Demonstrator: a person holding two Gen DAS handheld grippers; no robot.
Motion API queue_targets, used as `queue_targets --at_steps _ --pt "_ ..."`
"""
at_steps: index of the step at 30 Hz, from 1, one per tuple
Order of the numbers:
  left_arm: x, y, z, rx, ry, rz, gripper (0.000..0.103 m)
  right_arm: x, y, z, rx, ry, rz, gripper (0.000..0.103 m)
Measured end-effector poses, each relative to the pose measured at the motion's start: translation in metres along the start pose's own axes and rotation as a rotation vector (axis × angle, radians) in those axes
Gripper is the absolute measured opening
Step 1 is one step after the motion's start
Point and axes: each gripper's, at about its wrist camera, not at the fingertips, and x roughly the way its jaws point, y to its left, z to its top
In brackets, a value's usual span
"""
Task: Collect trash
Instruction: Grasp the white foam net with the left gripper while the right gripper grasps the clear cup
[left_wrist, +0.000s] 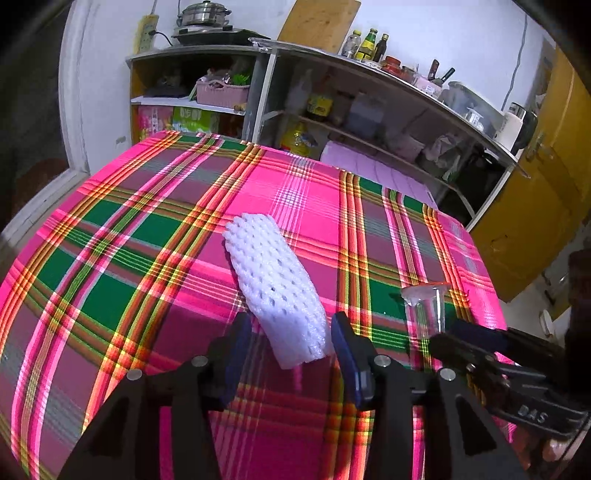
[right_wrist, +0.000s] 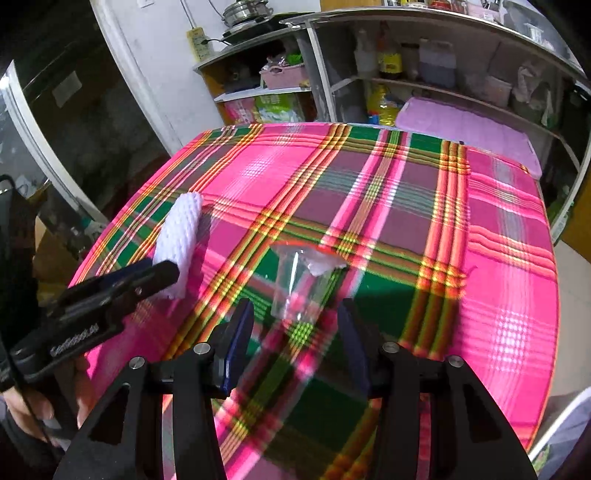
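Note:
A white foam fruit net (left_wrist: 275, 286) lies on the pink plaid tablecloth (left_wrist: 147, 221); its near end sits between the open fingers of my left gripper (left_wrist: 290, 332). The net also shows at the left in the right wrist view (right_wrist: 181, 236), with the left gripper (right_wrist: 147, 277) beside it. A clear plastic bag with a red strip (right_wrist: 303, 277) lies on the cloth (right_wrist: 406, 206) just ahead of my open right gripper (right_wrist: 295, 317). The bag (left_wrist: 424, 306) and right gripper (left_wrist: 461, 339) appear at the right in the left wrist view.
Behind the table stand metal shelves (left_wrist: 369, 122) with bottles, boxes and a pink basket (left_wrist: 221, 92). A purple mat (right_wrist: 469, 129) lies past the table's far edge. A yellow cabinet (left_wrist: 535, 184) is at the right. A dark doorway (right_wrist: 74, 129) is at the left.

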Motion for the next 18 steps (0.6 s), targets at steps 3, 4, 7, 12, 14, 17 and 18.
queue_targets --at_steps 3,4,7,12,14,17,18 --pt "-0.003 0.002 0.000 -0.017 0.007 -0.026 0.049 0.004 0.000 0.004 0.001 -0.006 0.009 0.048" --pt "-0.005 0.001 0.000 -0.021 0.002 -0.033 0.053 0.005 0.000 0.005 0.003 -0.007 0.011 0.048" --pt "-0.006 0.003 0.003 -0.045 -0.011 -0.039 0.061 0.011 -0.001 0.006 0.013 -0.004 0.012 0.048" --pt "0.002 0.002 0.009 -0.060 -0.006 -0.013 0.061 0.013 -0.005 0.007 0.018 -0.012 -0.003 0.034" --pt "0.006 -0.001 0.011 -0.053 -0.009 -0.001 0.061 0.013 -0.007 0.007 0.025 -0.013 -0.007 0.031" --pt "0.013 -0.006 0.011 -0.025 -0.008 0.032 0.047 0.012 -0.009 0.005 0.029 -0.019 -0.008 0.031" --pt "0.014 -0.007 0.011 -0.014 -0.004 0.049 0.038 0.011 -0.010 0.005 0.030 -0.021 -0.009 0.031"
